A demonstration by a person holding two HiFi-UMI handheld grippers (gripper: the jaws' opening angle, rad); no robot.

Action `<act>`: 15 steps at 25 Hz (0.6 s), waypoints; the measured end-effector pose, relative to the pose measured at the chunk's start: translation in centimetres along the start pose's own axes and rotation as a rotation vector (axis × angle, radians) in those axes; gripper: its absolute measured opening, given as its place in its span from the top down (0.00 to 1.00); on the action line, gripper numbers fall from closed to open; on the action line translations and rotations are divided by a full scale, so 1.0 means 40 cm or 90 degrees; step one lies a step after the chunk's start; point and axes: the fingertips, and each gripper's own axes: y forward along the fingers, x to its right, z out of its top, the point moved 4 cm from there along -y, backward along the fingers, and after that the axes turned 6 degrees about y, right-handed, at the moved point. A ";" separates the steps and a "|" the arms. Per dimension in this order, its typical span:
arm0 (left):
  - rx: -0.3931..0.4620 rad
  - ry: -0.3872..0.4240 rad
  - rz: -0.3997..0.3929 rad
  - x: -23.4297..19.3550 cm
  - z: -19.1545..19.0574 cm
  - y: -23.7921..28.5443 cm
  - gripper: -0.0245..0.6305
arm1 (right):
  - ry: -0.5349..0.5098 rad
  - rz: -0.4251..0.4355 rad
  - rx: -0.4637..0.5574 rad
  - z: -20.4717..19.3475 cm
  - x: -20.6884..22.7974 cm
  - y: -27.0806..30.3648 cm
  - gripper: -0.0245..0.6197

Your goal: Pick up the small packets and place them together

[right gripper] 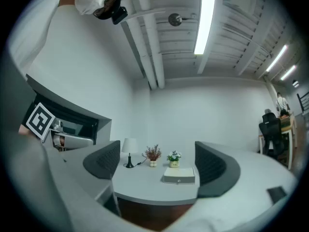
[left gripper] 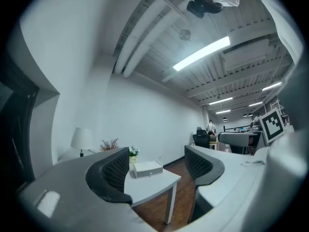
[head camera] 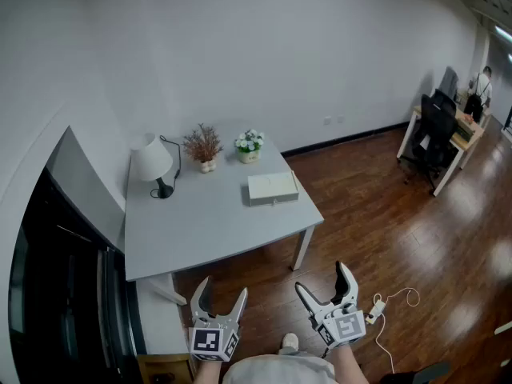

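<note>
**Both claws wide open, short of the surface**

My left claw [head camera: 222, 288] and right claw [head camera: 322, 277] are spread wide with nothing between the jaws. I hold them about level above the wood floor [head camera: 384, 214], near the front edge of the grey surface [head camera: 208, 234]. On it lies a white box [head camera: 272, 189]. A lamp [head camera: 154, 162], a dried plant [head camera: 203, 146] and potted flowers [head camera: 250, 144] stand along the back. I cannot make out the packets in any view.
</note>
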 end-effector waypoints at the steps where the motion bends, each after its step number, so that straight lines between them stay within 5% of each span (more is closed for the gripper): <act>1: 0.003 0.004 0.005 0.004 0.006 0.040 0.44 | 0.001 0.005 -0.001 0.001 0.032 0.026 0.22; 7: 0.013 0.014 0.026 0.019 0.034 0.241 0.44 | -0.021 0.060 -0.029 -0.002 0.165 0.183 0.22; 15: 0.004 0.014 -0.015 -0.025 0.012 0.424 0.47 | 0.006 0.115 -0.035 -0.026 0.211 0.348 0.22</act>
